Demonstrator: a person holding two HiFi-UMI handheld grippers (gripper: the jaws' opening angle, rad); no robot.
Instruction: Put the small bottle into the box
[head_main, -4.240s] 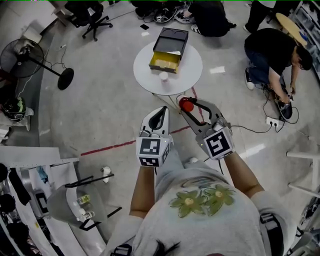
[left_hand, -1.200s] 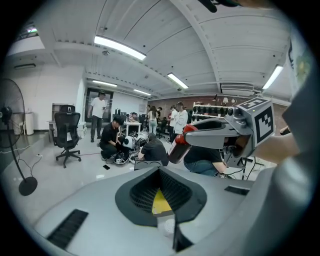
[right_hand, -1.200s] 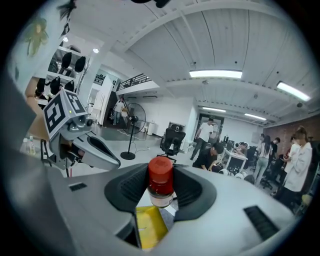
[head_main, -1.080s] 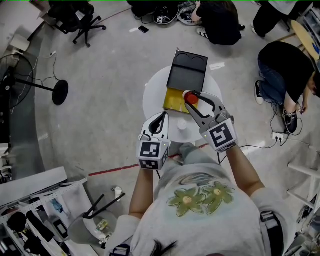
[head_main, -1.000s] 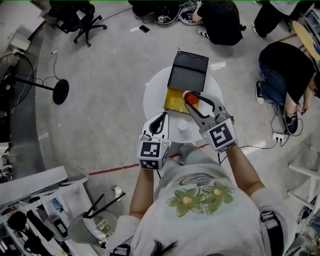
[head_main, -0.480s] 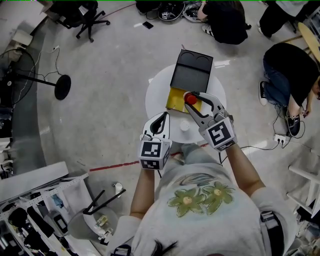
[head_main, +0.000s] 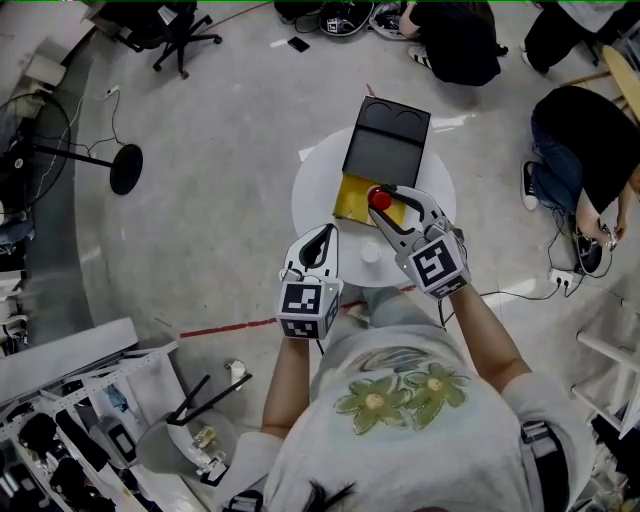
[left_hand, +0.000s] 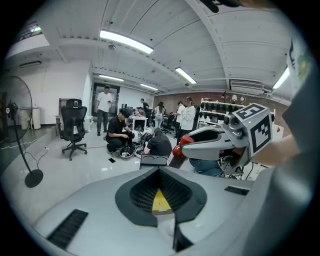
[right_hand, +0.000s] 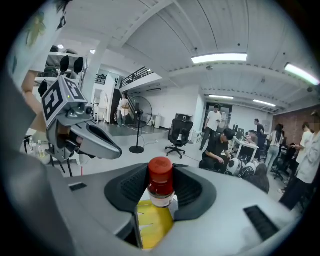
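Bottle (right_hand: 160, 182), red cap, sits upright with the right tool (head_main: 383, 197) clamped on it. It hangs over the yellow inside of the box (head_main: 349, 198), near that tray's right side. I cannot tell whether it touches the tray.

Left tool (head_main: 324, 230) has its jaw tips together and nothing between them. It is at the near-left edge of the surface (head_main: 313, 195), well apart from the box.

Edges:
- The box takes the middle and far part of the round surface.
- Its black lid (head_main: 386, 148) is open, and from above it reaches past the far edge.
- There is a bare white strip along the left edge and a narrower one along the right.
- A white round item (head_main: 370, 254) lies near the near edge, between the two tools and apart from the box.

Room:
- The floor to the left of the surface is open as far as the fan stand (head_main: 126, 168).
- A red floor line (head_main: 215, 327) runs by the near side.
- A chair (head_main: 185, 25) stands far left.
- People are crouched on the floor beyond and to the right, with cables near them.

Count: one bottle, one box, one lid, one white item, two tools, one surface, one fan stand, one chair. Three people show in the head view, one of them cut off at the top-right corner.
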